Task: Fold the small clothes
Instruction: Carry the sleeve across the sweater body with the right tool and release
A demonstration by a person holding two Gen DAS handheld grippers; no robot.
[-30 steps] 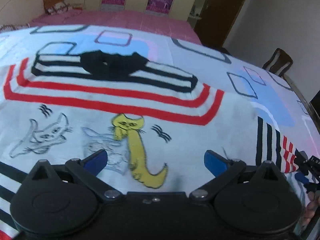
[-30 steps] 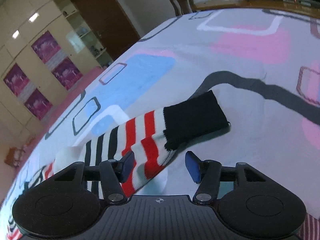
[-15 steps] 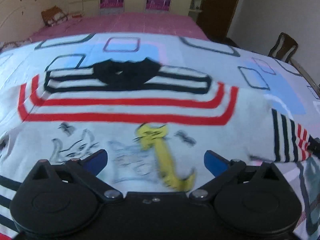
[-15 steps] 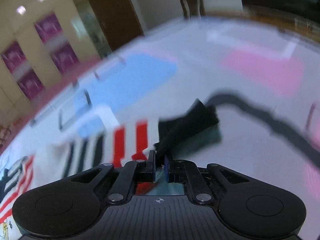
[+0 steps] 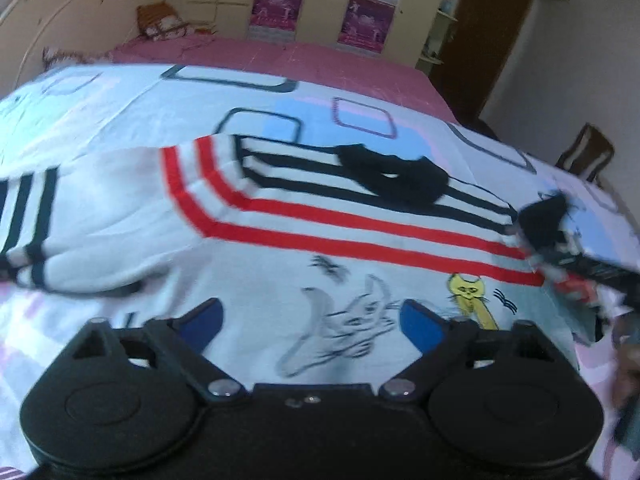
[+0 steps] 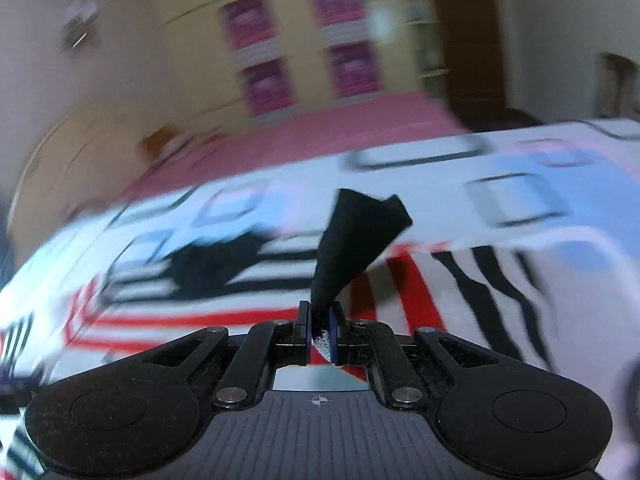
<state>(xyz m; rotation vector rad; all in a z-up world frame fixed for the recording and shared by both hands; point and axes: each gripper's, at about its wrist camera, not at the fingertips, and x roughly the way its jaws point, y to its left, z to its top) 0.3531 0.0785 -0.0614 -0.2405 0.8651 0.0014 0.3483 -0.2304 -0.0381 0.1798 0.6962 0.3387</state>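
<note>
While the right tool (image 6: 320, 334) pinches the black cuff (image 6: 356, 240) of one sleeve and carries it over the body of the garment, the fold is, by my reading, only at its start: one sleeve is on its way inward and nothing yet lies finished. The left tool (image 5: 310, 320) hangs low at the bottom of its frame with jaws spread and closing, nothing between them, above the printed chest.

The small sweater (image 5: 280, 240) lies front up on the patterned sheet (image 5: 120, 96), filling the middle of the left wrist view. It is white, with red bands (image 5: 320, 236) below black ones, a black collar (image 5: 396, 178) towards the upper right, and cartoon cats, one yellow (image 5: 470, 296), at the lower right. Its other sleeve (image 5: 28, 216), black-striped, lies spread at the left edge, still unfolded. That sleeve, then the body's fold, appear to be left. The knit looks soft and limp, drooping from the pinch.
</note>
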